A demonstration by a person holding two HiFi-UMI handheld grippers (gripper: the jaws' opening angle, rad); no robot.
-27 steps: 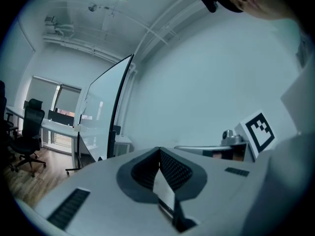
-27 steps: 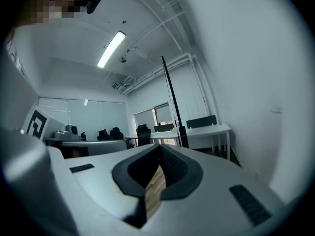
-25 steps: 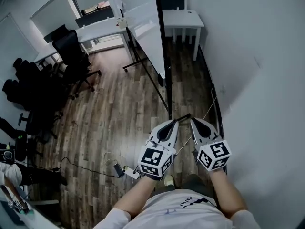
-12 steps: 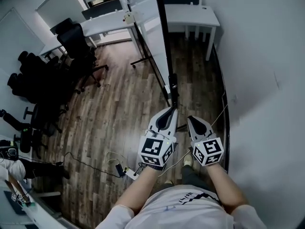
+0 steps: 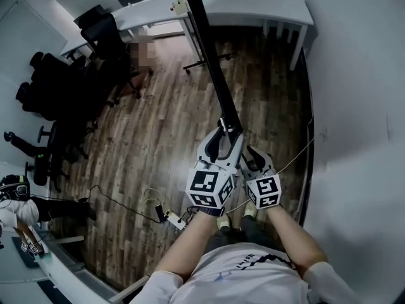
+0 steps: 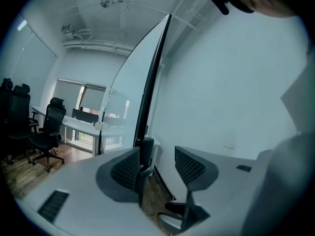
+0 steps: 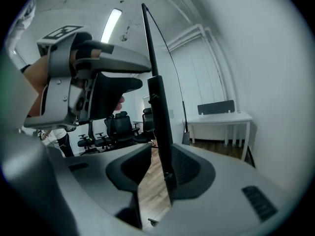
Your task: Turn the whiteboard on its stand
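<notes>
I see the whiteboard point(image 5: 209, 56) edge-on, its black frame running from the top of the head view down to my grippers. My left gripper point(image 5: 226, 135) is at the frame's near lower end. Its jaws are opening, and the frame point(image 6: 147, 102) stands just inside the left finger point(image 6: 125, 168), apart from the right one. My right gripper point(image 5: 249, 157) is just behind and right of it. Its jaws are opening too. The frame point(image 7: 160, 112) passes between them, close to the right finger point(image 7: 192, 168), with floor showing on the other side.
A white wall point(image 5: 354, 106) runs close on the right. A white table point(image 5: 253, 8) stands behind the board, and the stand's foot point(image 5: 205, 61) reaches out over the wooden floor. Black office chairs point(image 5: 57, 87) crowd the left. A power strip point(image 5: 168, 217) and cable lie by my feet.
Both grippers have come forward and up to the board's near edge. Their jaws, shut a second ago, have parted around the frame.
</notes>
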